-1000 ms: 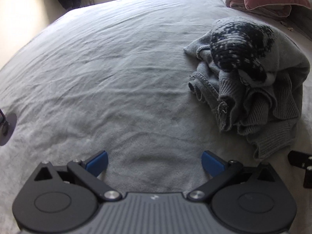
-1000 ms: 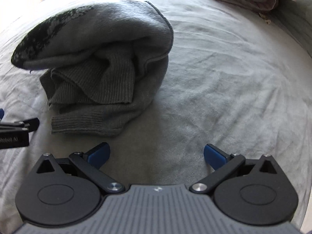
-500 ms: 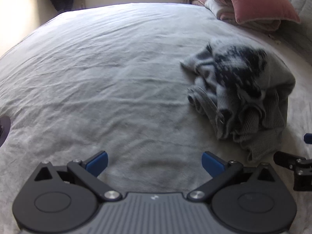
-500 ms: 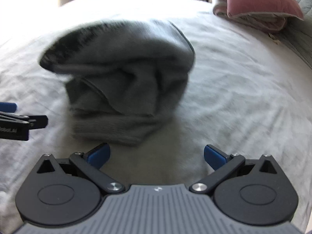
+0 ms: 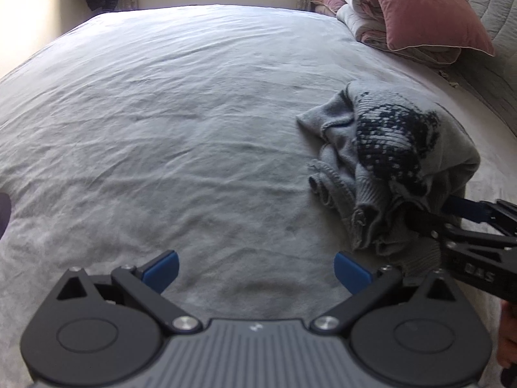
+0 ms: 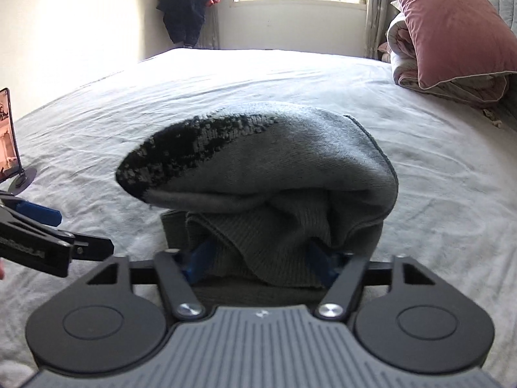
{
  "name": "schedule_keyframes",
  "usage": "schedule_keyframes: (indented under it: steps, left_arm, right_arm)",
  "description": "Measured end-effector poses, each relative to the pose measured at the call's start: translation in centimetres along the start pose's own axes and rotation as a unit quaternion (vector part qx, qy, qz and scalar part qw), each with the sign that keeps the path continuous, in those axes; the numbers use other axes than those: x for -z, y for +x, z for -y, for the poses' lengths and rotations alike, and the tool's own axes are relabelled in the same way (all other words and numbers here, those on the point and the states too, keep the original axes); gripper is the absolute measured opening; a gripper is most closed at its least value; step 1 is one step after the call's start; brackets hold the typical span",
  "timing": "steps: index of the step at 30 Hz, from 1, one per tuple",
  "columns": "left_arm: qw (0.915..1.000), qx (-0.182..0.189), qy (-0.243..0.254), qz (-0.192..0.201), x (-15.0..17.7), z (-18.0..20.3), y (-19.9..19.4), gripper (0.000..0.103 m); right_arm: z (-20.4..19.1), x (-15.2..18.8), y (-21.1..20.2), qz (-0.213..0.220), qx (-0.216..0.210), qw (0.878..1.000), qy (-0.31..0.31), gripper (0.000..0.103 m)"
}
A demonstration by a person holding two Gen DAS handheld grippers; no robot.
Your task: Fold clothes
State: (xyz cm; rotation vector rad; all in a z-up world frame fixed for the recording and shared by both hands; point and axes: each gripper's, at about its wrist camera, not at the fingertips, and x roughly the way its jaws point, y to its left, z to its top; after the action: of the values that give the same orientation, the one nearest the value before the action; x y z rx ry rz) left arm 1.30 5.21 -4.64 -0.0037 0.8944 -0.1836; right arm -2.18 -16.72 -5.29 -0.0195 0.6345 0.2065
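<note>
A crumpled grey knit sweater [image 5: 387, 168] with a dark speckled pattern lies bunched on the grey bed sheet [image 5: 194, 129]. In the right wrist view the sweater [image 6: 274, 187] fills the middle, and its lower ribbed folds sit between my right gripper's [image 6: 261, 263] blue fingers [image 6: 200, 258], which are still spread wide around the cloth. My right gripper also shows in the left wrist view [image 5: 429, 207], pushed into the sweater's near edge. My left gripper [image 5: 255, 270] is open and empty over bare sheet, left of the sweater.
Pink pillows and a rolled quilt [image 5: 416, 13] are stacked at the bed's far right. A phone on a round stand [image 6: 13, 148] stands on the bed at the left. Dark clothes [image 6: 190, 0] hang in the far corner by a window.
My right gripper has moved forward and low into the sweater, so folds now lie between its fingers. My left gripper has drawn back and lifted; the sweater looks farther away.
</note>
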Motion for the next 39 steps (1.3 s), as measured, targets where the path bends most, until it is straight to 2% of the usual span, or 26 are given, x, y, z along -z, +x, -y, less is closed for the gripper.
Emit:
schedule_keyframes:
  steps: [2,3,4,5,12,16,19,24,28,32,34,36,38,39]
  left_arm:
    - [1.0000,0.003,0.004,0.001,-0.1,0.5,0.2,0.102]
    - [1.0000,0.004,0.005,0.002,-0.2,0.7,0.2,0.102]
    - [1.0000,0.006,0.006,0.001,-0.3,0.9,0.3,0.102]
    - [0.9999,0.007,0.007,0.001,-0.4,1.1,0.4,0.102]
    - [0.9997,0.022,0.000,0.014,-0.9,1.5,0.4,0.102]
    - [0.9992,0.028,-0.017,0.022,-1.0,0.9,0.1,0.102]
    - [0.9987,0.031,-0.031,0.027,-1.1,0.3,-0.1,0.102]
    - [0.9959,0.051,-0.059,0.045,-1.2,-0.7,-0.6,0.099]
    - [0.9917,0.085,-0.071,0.066,-1.2,-0.6,-1.1,0.096]
    - [0.9864,0.128,-0.074,0.072,-1.2,0.4,-1.1,0.094]
    - [0.9835,0.143,-0.076,0.079,-1.3,0.9,-1.1,0.093]
    - [0.9803,0.156,-0.076,0.095,-1.3,1.5,-1.3,0.092]
    - [0.9767,0.169,-0.072,0.112,-1.3,2.0,-1.6,0.090]
    - [0.9750,0.175,-0.070,0.118,-1.4,2.4,-1.6,0.089]
  right_arm:
    - [0.4,0.0,0.1,0.007,0.002,1.000,0.006,0.046]
    - [0.6,-0.1,0.1,0.008,0.002,1.000,0.013,0.034]
    - [0.8,-0.2,0.1,0.010,0.002,1.000,0.019,0.015]
    - [1.0,-0.4,0.1,0.010,0.001,1.000,0.026,0.010]
    - [1.1,-1.2,-3.4,0.031,-0.021,0.998,0.040,0.009]
    - [1.5,-1.1,-5.6,0.023,-0.042,0.998,0.051,0.009]
    - [1.7,-0.5,-6.9,0.001,-0.068,0.996,0.063,0.009]
    - [1.6,0.2,-8.6,-0.036,-0.133,0.988,0.064,0.009]
    - [1.8,1.0,-8.3,-0.084,-0.174,0.978,0.077,0.009]
    - [1.4,1.8,-8.0,-0.113,-0.176,0.976,0.066,0.010]
    - [1.2,1.7,-8.0,-0.115,-0.174,0.976,0.059,0.017]
    - [1.2,1.4,-8.0,-0.108,-0.171,0.978,0.055,0.018]
    - [1.2,1.2,-8.0,-0.102,-0.166,0.979,0.053,0.034]
    - [1.3,1.0,-8.1,-0.095,-0.164,0.980,0.054,0.054]
